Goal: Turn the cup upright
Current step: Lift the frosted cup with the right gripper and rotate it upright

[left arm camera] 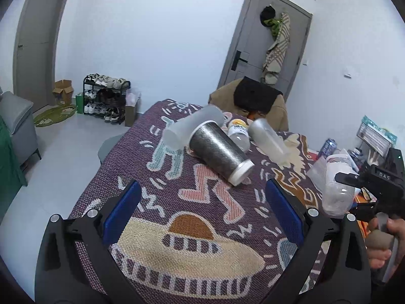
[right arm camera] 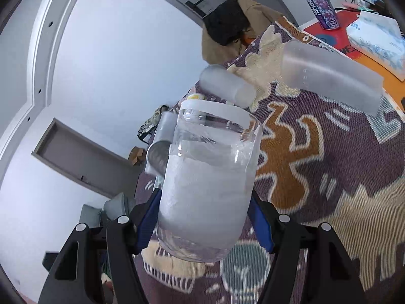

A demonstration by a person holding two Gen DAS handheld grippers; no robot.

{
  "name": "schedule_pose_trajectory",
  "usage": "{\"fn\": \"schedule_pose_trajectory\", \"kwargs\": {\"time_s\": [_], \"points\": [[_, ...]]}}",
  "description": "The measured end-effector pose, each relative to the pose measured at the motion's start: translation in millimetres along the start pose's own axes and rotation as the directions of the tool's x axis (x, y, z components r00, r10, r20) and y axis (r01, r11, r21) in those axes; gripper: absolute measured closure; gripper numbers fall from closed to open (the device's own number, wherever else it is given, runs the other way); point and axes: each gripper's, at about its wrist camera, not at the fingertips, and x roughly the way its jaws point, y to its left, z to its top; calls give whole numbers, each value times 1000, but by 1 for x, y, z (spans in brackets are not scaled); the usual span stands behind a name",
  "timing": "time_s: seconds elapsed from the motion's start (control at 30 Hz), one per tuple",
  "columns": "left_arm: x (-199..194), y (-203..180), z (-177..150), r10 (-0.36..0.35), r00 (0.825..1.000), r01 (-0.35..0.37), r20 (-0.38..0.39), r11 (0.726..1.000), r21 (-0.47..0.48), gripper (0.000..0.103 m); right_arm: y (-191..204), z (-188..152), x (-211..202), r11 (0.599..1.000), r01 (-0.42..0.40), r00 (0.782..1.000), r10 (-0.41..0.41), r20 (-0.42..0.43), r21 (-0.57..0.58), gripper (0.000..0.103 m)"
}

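My right gripper (right arm camera: 205,212) is shut on a clear plastic cup (right arm camera: 207,185) with a frosted band, held tilted above the patterned tablecloth (right arm camera: 341,177). The same cup (left arm camera: 338,195) and right gripper (left arm camera: 364,190) show at the right edge of the left wrist view. My left gripper (left arm camera: 202,210) is open and empty, low over the cloth. Ahead of it a dark glittery cup (left arm camera: 220,152) with a white rim lies on its side. Two frosted cups (left arm camera: 192,126) (left arm camera: 268,139) lie on their sides beside it.
A small bottle with a yellow label (left arm camera: 238,131) lies between the cups. A drink can (right arm camera: 321,7) and a tissue pack (right arm camera: 377,43) stand at the table's far right. A chair with a jacket (left arm camera: 253,98) stands behind the table. The table's left edge (left arm camera: 114,152) drops to the floor.
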Motion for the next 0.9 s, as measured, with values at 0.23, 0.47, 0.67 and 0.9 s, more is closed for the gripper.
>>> {"fn": "schedule_pose_trajectory", "kwargs": {"time_s": [0.23,0.47,0.67,0.9], "points": [[2,-11,-7,-28,999,30,-34,999,43,6,6,-35,-5,998,4,998,-7,-55,-55,38],[7,-19,-15,-51,995,56,-81,996,69,6,-1,-65,2,998,12,993,-19,-118,-58,38],[11,-25,-22,-66,991,78,-120,992,101,6,-4,-81,11,998,12,986,-21,-165,-55,37],[15,-27,-25,-78,983,98,-167,989,113,6,-11,-90,26,998,42,980,-50,-193,-49,34]]}}
